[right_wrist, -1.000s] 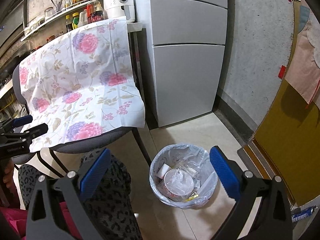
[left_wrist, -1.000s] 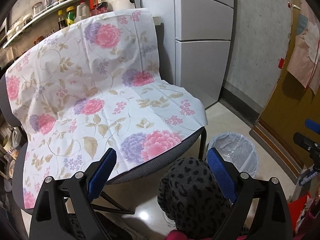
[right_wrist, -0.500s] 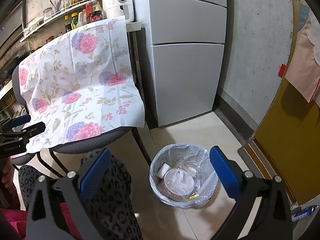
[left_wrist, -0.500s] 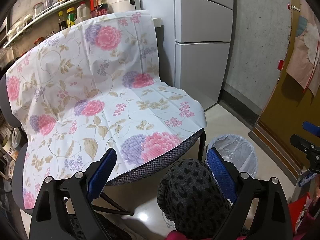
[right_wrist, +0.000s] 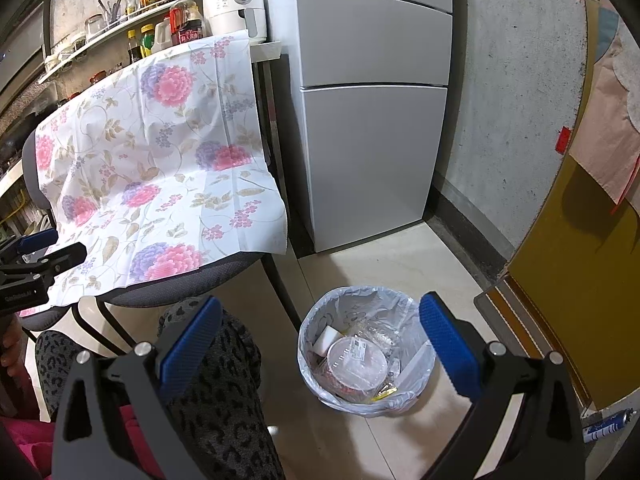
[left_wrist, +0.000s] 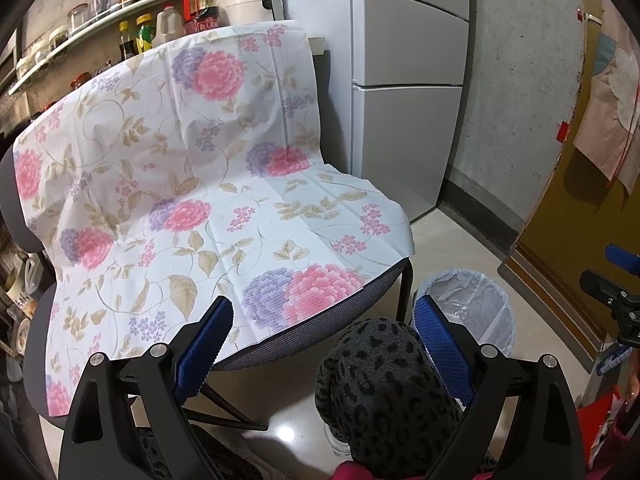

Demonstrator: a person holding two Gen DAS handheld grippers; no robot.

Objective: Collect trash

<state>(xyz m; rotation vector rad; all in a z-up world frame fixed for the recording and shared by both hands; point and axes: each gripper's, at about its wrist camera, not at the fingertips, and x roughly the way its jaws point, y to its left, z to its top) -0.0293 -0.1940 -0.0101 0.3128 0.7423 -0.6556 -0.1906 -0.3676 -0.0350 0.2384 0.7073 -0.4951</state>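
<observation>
We held the left gripper (left_wrist: 320, 332) with its blue-padded fingers spread wide and nothing between them, pointed at a chair (left_wrist: 320, 332) draped in a floral cloth (left_wrist: 192, 184); a knee in leopard-print fabric (left_wrist: 380, 376) rose into the gap from below. Our right gripper (right_wrist: 320, 336) was likewise spread and empty, hovering above the trash bin (right_wrist: 312, 336), which stood on the tiled floor (right_wrist: 392, 256) just beside the chair's front leg and in front of the grey refrigerator (right_wrist: 372, 120). The bin was lined with a pale plastic bag and held a round clear lid (right_wrist: 356, 364), a white block (right_wrist: 326, 342) and what seemed to be crumpled clear packaging, though we could not make that out surely.
</observation>
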